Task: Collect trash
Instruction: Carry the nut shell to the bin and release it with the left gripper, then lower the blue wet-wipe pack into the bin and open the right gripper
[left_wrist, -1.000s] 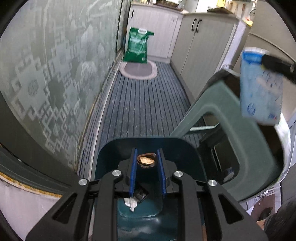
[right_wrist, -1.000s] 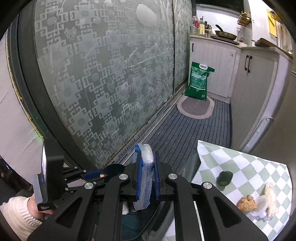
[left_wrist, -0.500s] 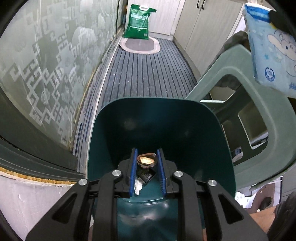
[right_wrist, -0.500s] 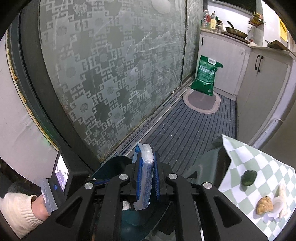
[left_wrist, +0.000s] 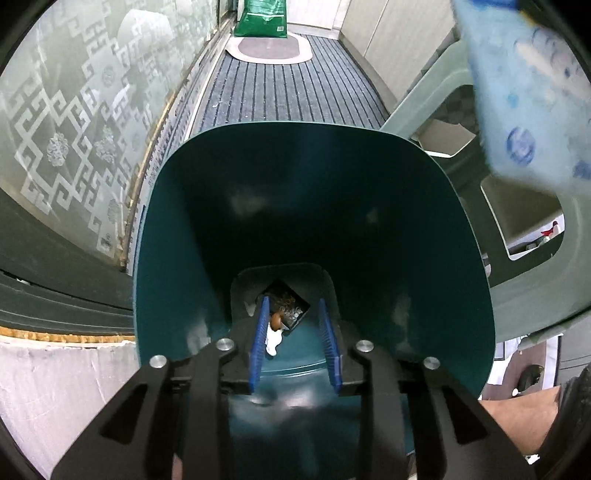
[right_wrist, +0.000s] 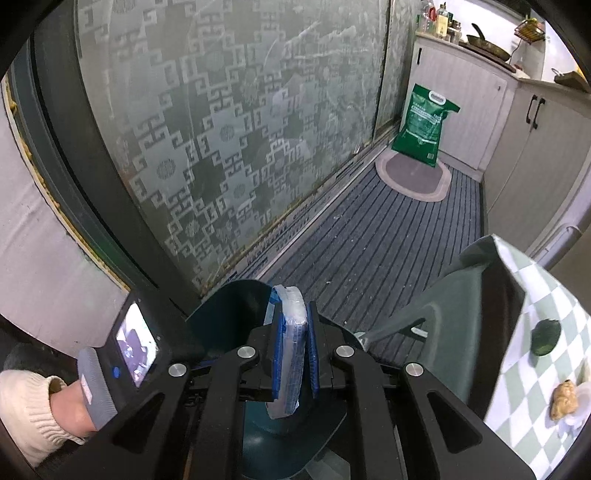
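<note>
Tissue pack (right_wrist: 290, 347) between right claw (right_wrist: 293, 354) pads

A frosted glass sliding door (right_wrist: 236, 147) with a pale geometric pattern runs along the left of a narrow kitchen floor covered by a dark ribbed mat (right_wrist: 369, 251). At the far end an oval rug (right_wrist: 413, 177) lies on the floor with a green sack (right_wrist: 424, 125) standing at its back edge against white cabinets (right_wrist: 458, 96), whose top carries a pan and some bottles. To the right stands a grey-green plastic stool (left_wrist: 532, 236), and beside it a green-and-white checked cloth (right_wrist: 524, 391) covers a tabletop.
</note>
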